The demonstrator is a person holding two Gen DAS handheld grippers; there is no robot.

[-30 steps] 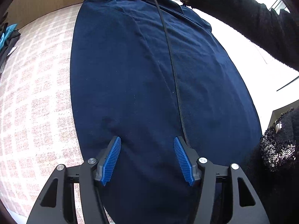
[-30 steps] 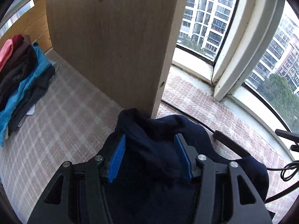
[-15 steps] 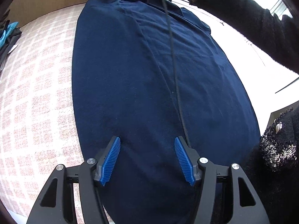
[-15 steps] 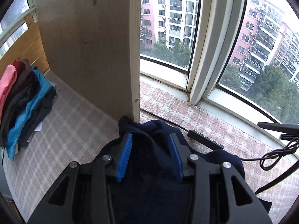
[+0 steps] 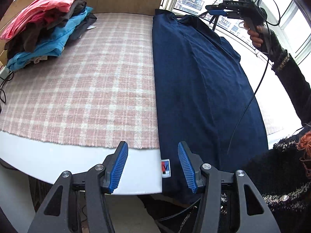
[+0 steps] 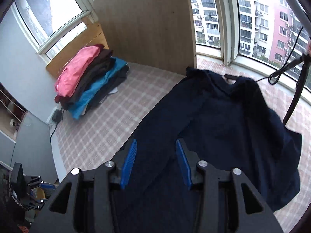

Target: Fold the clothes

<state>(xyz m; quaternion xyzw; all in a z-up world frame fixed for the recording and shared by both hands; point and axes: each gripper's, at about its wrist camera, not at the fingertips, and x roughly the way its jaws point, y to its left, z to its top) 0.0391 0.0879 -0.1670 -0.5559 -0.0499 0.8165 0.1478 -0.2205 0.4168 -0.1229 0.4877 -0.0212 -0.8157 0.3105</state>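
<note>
A navy garment (image 5: 204, 89) lies lengthwise on the right side of the plaid-covered table (image 5: 87, 89), its collar at the far end by the window. Its hem, with a small red-and-blue label (image 5: 165, 168), hangs over the near white edge. My left gripper (image 5: 152, 145) stands open at that near edge, its fingers either side of the garment's left border, holding nothing. My right gripper (image 6: 155, 142) is open and raised above the garment (image 6: 223, 120), empty. In the left wrist view the right gripper (image 5: 210, 12) hangs in a hand above the collar.
A stack of folded clothes (image 5: 44, 25), pink on top and blue lower down, sits at the far left corner (image 6: 89, 81). A wooden panel (image 6: 155, 29) and windows close the far side. A black cable (image 5: 252, 95) trails over the garment. A dark sleeve (image 5: 291, 81) reaches in from the right.
My right gripper has let go of the collar, opened, and lifted up and back. My left gripper has drawn back to the near table edge and shifted left.
</note>
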